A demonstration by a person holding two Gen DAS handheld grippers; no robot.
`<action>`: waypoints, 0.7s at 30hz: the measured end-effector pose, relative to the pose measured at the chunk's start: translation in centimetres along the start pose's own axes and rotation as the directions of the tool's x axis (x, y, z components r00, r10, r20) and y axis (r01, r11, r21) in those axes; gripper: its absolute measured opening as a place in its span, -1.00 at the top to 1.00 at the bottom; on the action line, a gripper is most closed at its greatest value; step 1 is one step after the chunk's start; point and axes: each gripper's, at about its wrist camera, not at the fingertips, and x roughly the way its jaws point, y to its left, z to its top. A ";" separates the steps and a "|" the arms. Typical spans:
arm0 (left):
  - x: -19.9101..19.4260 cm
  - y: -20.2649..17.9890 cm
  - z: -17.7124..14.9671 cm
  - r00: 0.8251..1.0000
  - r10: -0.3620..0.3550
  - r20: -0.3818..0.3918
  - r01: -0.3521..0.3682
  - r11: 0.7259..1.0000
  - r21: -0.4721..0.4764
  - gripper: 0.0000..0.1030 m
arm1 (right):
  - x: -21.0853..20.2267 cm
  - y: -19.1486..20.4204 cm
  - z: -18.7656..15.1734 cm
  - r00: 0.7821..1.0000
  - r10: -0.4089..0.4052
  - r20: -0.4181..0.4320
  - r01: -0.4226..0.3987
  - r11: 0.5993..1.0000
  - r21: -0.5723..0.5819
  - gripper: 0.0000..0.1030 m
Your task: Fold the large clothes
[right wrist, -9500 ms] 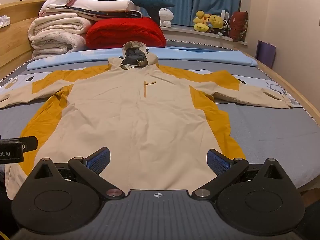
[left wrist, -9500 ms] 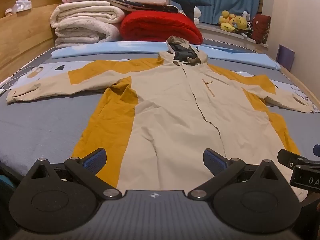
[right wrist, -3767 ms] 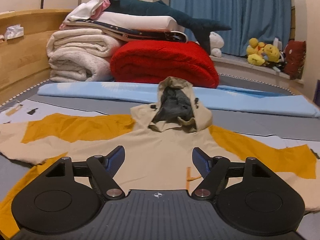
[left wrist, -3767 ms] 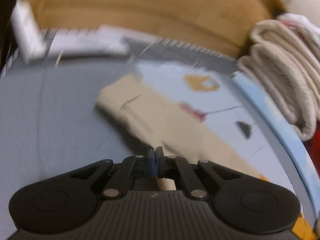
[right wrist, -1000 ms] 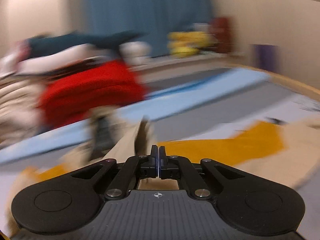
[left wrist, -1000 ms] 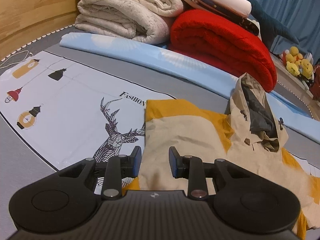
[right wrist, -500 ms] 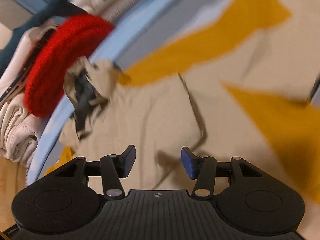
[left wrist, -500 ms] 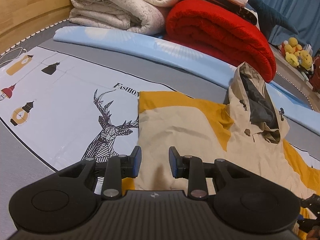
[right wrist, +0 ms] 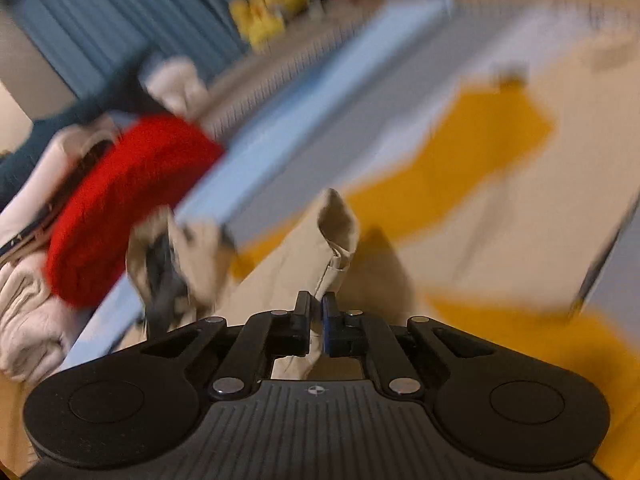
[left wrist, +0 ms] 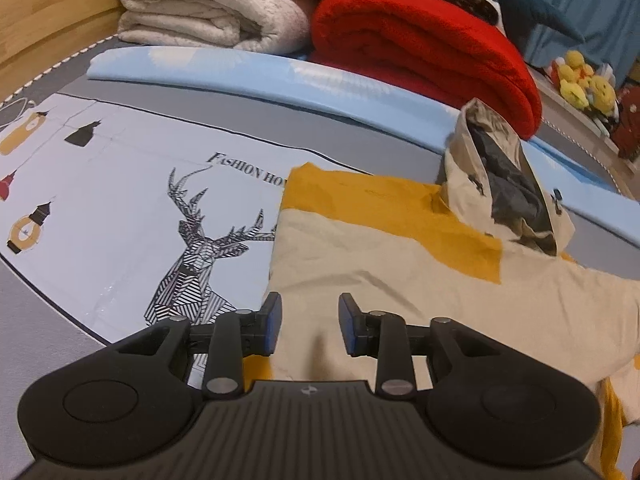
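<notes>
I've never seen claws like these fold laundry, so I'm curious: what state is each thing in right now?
Jacket: lying on the bed, one sleeve already folded in over the body.
Hood: open, dark lining showing.
Left claw: jaws opening, hovering over the folded sleeve, gripping nothing.
Right claw: shut on a pinch of beige jacket fabric.
Red blanket: folded.

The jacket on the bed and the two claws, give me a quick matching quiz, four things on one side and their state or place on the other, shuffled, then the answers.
Things:
1. left claw
2. right claw
3. red blanket
4. hood

States or places:
A. folded and stacked beside the cream blankets at the head of the bed
B. pinched shut on beige fabric of the jacket
C. at the top of the jacket, dark lining showing
D. jaws apart and opening, above the folded-in sleeve, gripping nothing

Pairs: 1-D, 2-B, 3-A, 4-C
</notes>
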 end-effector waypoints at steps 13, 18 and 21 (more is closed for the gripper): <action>3.5 -0.9 -2.9 0.985 -0.068 -0.157 0.077 0.996 0.047 0.26 | 1.8 -0.1 0.4 0.996 -0.093 -0.007 0.092 0.993 -0.071 0.35; 5.2 -0.6 -4.4 0.968 -0.021 -0.248 0.038 0.997 0.065 0.27 | 2.8 0.1 -0.6 0.994 -0.047 -0.094 0.037 0.994 -0.108 0.27; 4.1 -0.9 -3.8 0.977 -0.038 -0.210 0.051 0.997 0.055 0.26 | 3.6 -0.3 -1.1 0.990 -0.054 -0.133 0.043 0.995 -0.088 0.27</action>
